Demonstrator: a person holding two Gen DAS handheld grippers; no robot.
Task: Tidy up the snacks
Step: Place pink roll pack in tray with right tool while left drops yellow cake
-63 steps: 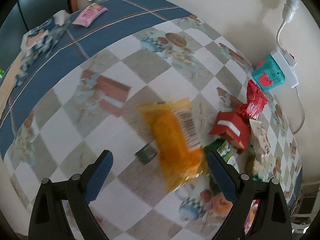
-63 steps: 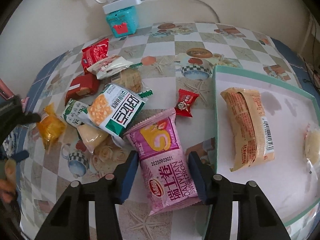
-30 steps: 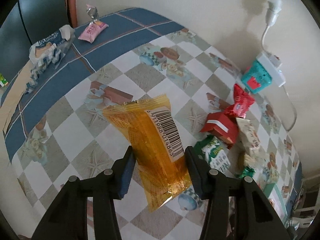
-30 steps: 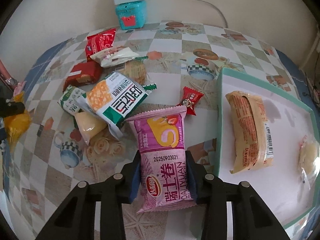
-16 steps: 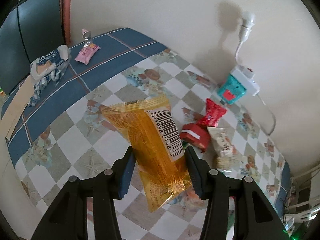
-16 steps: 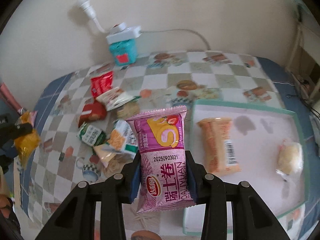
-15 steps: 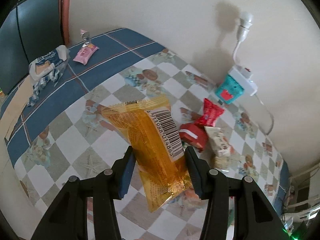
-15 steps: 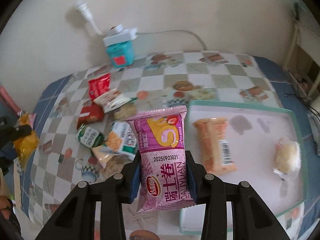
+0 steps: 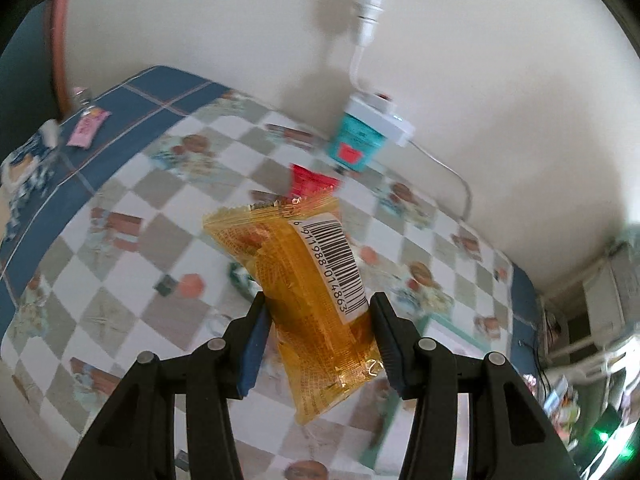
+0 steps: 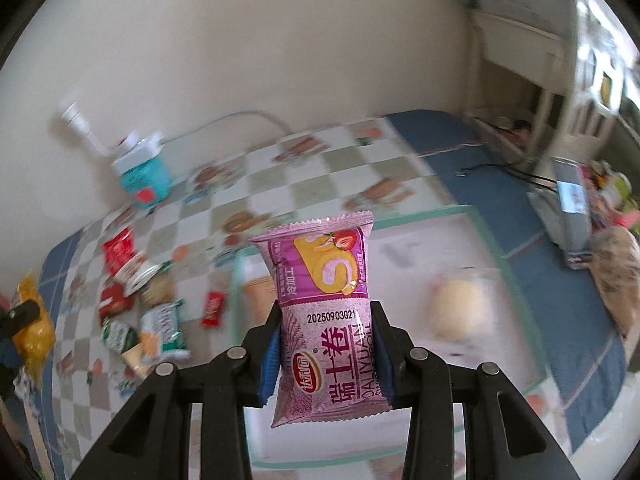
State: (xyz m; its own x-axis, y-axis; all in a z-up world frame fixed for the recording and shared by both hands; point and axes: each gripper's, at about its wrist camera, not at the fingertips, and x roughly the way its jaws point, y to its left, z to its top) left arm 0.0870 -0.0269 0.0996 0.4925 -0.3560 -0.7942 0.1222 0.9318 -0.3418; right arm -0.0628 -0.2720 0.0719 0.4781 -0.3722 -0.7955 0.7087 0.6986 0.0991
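Observation:
My left gripper (image 9: 318, 312) is shut on an orange snack packet (image 9: 304, 280) with a barcode, held in the air above the checked tablecloth. My right gripper (image 10: 326, 320) is shut on a pink Swiss-roll packet (image 10: 324, 300), lifted over a white tray with a green rim (image 10: 486, 236). On the tray lie a pale round bun (image 10: 460, 308) and an orange packet (image 10: 258, 286), partly hidden behind the pink one. Far left in the right wrist view, the other gripper carries the orange packet (image 10: 32, 332).
Loose snacks lie in a pile on the cloth (image 10: 140, 300): red, green and white packets and a small red sweet (image 10: 212, 308). A teal box with a white power strip (image 9: 360, 140) stands at the wall. A pink packet (image 9: 86, 130) lies on the blue border.
Both grippers closed on their packets and lifted them off the table. The views have risen and swung right, the right one over the tray.

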